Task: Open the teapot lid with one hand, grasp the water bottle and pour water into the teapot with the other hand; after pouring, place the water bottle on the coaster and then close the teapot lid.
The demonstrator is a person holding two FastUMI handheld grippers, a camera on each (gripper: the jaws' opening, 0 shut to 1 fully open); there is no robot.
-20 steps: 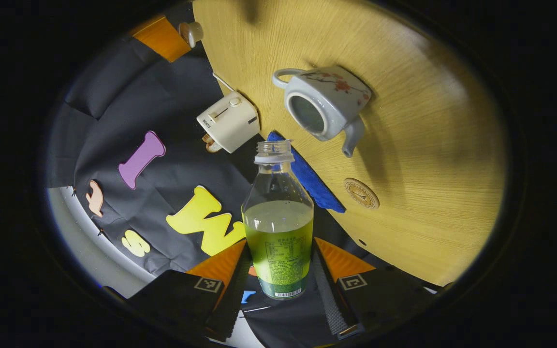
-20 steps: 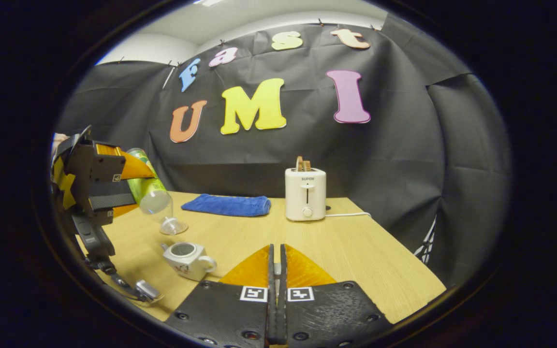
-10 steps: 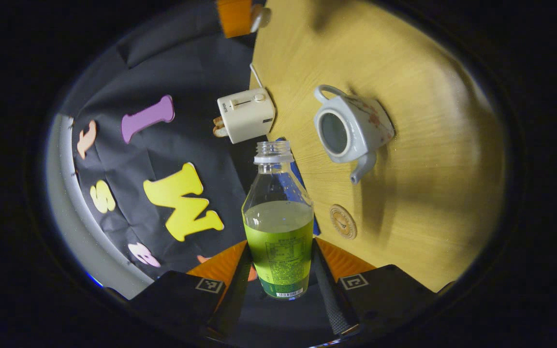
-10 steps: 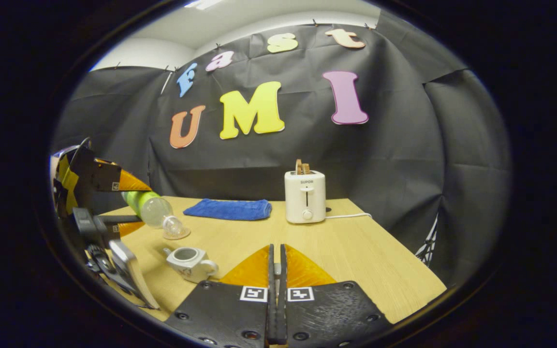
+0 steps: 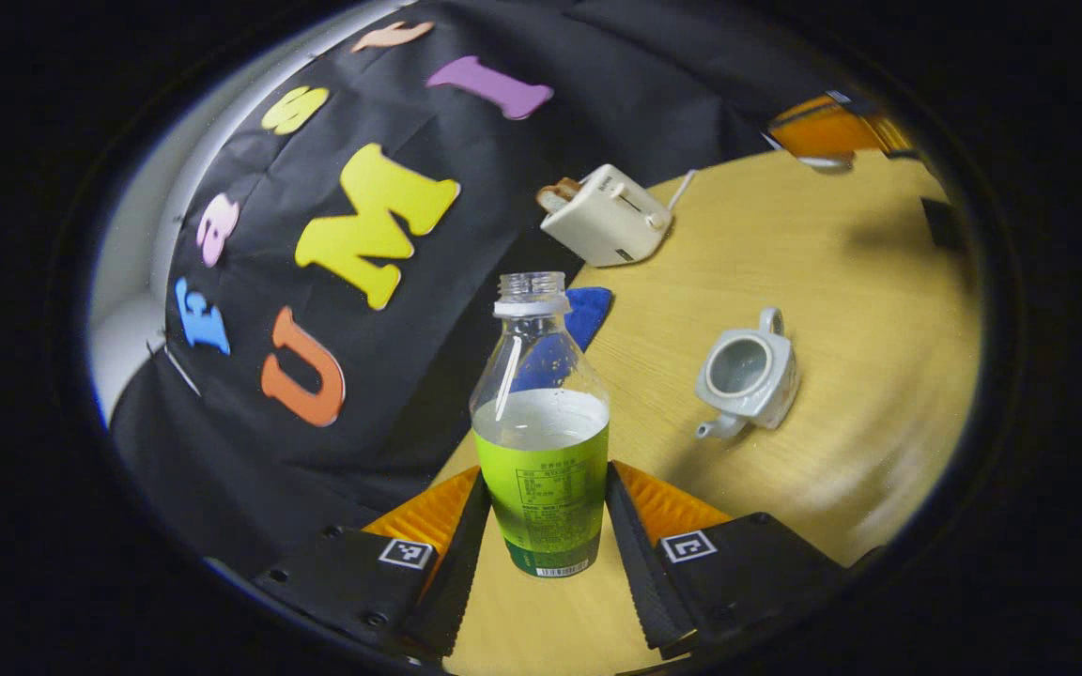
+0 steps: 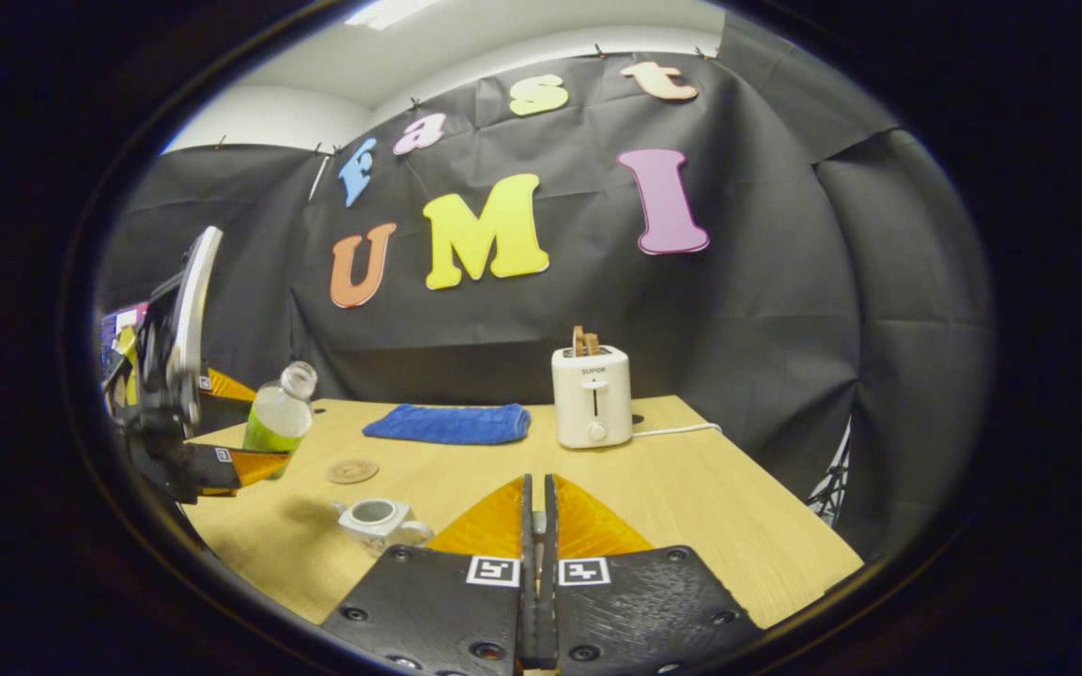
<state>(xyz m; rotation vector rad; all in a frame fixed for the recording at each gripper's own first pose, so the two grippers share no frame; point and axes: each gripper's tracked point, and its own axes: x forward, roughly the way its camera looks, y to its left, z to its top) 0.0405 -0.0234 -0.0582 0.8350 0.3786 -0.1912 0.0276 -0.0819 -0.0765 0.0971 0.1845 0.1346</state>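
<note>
Bottle sits gripped low between my left claw's fingers, near upright. I'd lower it squarely onto the coaster, ahead of that claw beside the open teapot. My right claw is closed, presumably pinching the lid.

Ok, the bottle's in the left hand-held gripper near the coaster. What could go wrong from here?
The clear plastic bottle with the green label is uncapped, part full and leaning in the left hand-held gripper; a quick set-down could slosh liquid out. The small round tan coaster is a tight target, so the base may land half off and tip. The white ceramic teapot stands open nearby; a swing could knock it.
</note>
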